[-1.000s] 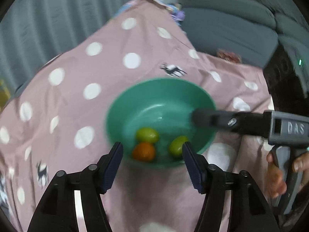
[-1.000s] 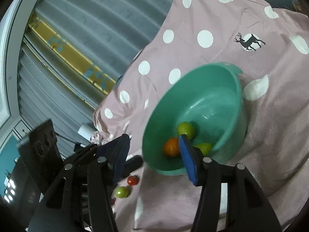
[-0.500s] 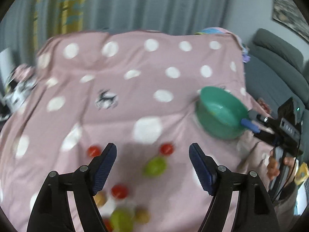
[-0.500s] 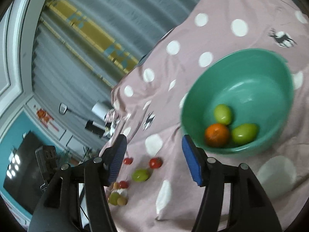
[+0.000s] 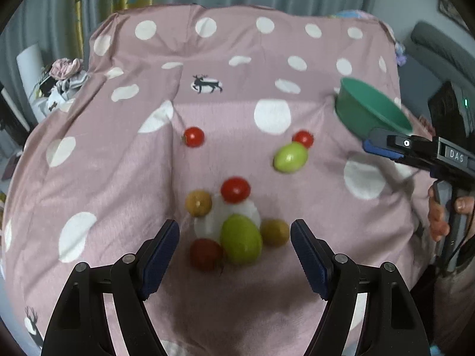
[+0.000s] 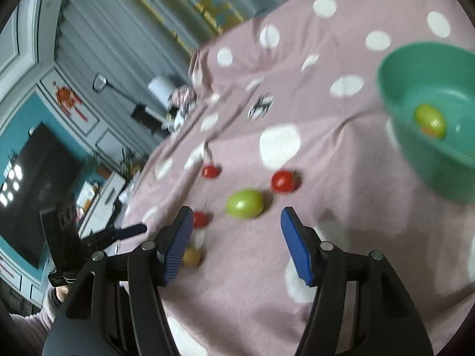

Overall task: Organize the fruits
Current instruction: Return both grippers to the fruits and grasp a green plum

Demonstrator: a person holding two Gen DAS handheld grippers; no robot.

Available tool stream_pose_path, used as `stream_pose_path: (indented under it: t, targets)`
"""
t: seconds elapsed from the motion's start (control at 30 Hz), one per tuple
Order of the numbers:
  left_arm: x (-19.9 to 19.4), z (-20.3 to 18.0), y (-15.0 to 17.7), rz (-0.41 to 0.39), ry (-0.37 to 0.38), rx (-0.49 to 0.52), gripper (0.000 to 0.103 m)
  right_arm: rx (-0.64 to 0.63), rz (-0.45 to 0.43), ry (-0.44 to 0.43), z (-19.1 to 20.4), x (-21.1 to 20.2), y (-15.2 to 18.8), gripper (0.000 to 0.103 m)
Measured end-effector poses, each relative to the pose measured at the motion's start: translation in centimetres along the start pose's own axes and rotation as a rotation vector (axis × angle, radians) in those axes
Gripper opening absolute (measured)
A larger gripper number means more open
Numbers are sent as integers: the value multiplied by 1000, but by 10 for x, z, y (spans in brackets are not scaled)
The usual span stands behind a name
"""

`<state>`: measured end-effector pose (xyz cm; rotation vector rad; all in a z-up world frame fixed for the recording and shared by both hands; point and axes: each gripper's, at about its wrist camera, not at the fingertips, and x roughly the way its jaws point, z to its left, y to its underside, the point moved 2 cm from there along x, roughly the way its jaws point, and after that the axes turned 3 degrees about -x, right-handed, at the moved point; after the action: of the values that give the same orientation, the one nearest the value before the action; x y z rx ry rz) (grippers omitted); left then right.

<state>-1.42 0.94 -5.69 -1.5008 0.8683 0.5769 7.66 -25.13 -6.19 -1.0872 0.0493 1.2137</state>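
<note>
We see a pink dotted cloth (image 5: 118, 178) covering the surface, with a green bowl (image 5: 368, 112) at its right side holding a green fruit (image 6: 430, 118) and something orange beneath it. Our left gripper (image 5: 234, 243) hangs above a cluster of loose fruit, fingers spread apart and gripping nothing; a large green fruit (image 5: 240, 238) lies below the gap, flanked by a red tomato (image 5: 206, 252) and a yellow fruit (image 5: 274, 231). Our right gripper (image 6: 234, 231) also stands open and empty, near a second green fruit (image 6: 245, 203) and another tomato (image 6: 283, 181).
</note>
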Motion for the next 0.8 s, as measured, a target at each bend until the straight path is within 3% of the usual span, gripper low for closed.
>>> stream_pose_path:
  t: [0.27, 0.37, 0.5, 0.63, 0.8]
  targets:
    - [7, -14, 11, -29, -111, 113, 77, -75, 132, -107, 40, 38, 22, 62]
    - [10, -15, 14, -23, -85, 124, 77, -94, 175, -144, 53, 50, 29, 62]
    - [14, -23, 19, -17, -63, 158, 69, -138, 205, -145, 66, 61, 31, 62]
    - [11, -33, 21, -34, -35, 209, 68, -178, 213, -145, 76, 67, 28, 61]
    - [17, -30, 20, -19, -40, 223, 56, -203, 270, -130, 85, 91, 26, 50]
